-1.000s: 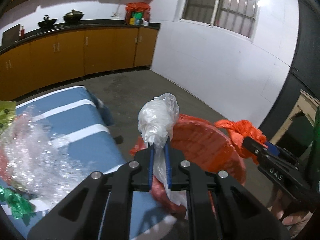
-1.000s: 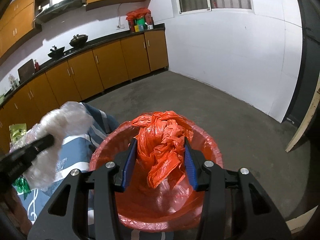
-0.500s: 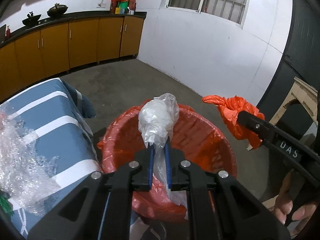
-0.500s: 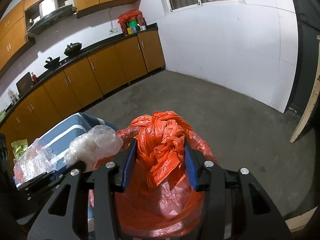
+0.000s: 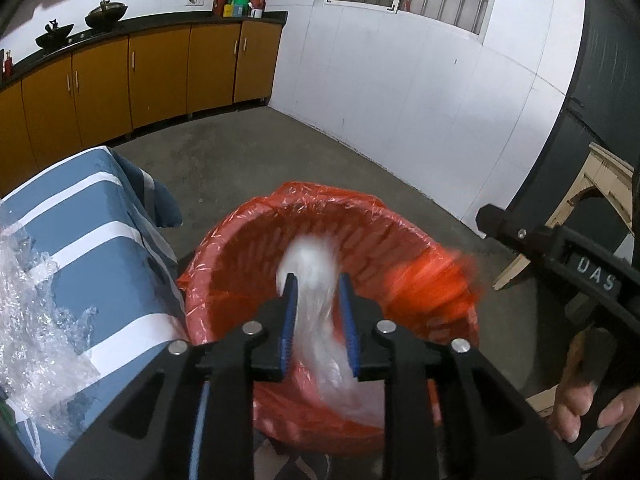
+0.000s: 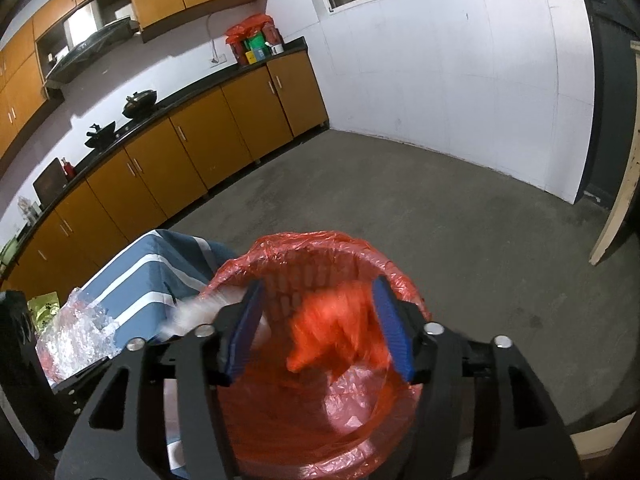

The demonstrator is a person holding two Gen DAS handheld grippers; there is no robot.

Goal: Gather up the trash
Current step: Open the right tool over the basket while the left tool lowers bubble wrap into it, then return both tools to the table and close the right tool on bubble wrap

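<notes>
My left gripper [image 5: 318, 286] hangs over the red-lined bin [image 5: 248, 236], angled down into its mouth. Its jaws are opening; the clear plastic wad [image 5: 316, 304] sits between the blue pads, smeared with blur, and I see a gap on the right pad's side, so I judge it released, though the blur makes contact on the left pad hard to rule out.

My right gripper [image 6: 320, 292] also points down over the bin, jaws opening wide. The crumpled orange bag [image 6: 336, 328] lies between its pads, blurred, apart from the left pad and close to the right one.

In the left wrist view, fingers [image 5: 576, 412] of the person's hand wrap the right gripper's handle at the right edge. The blue striped cloth [image 5: 92, 240] lies just beside the bin, with bubble wrap [image 5: 36, 320] on it.
</notes>
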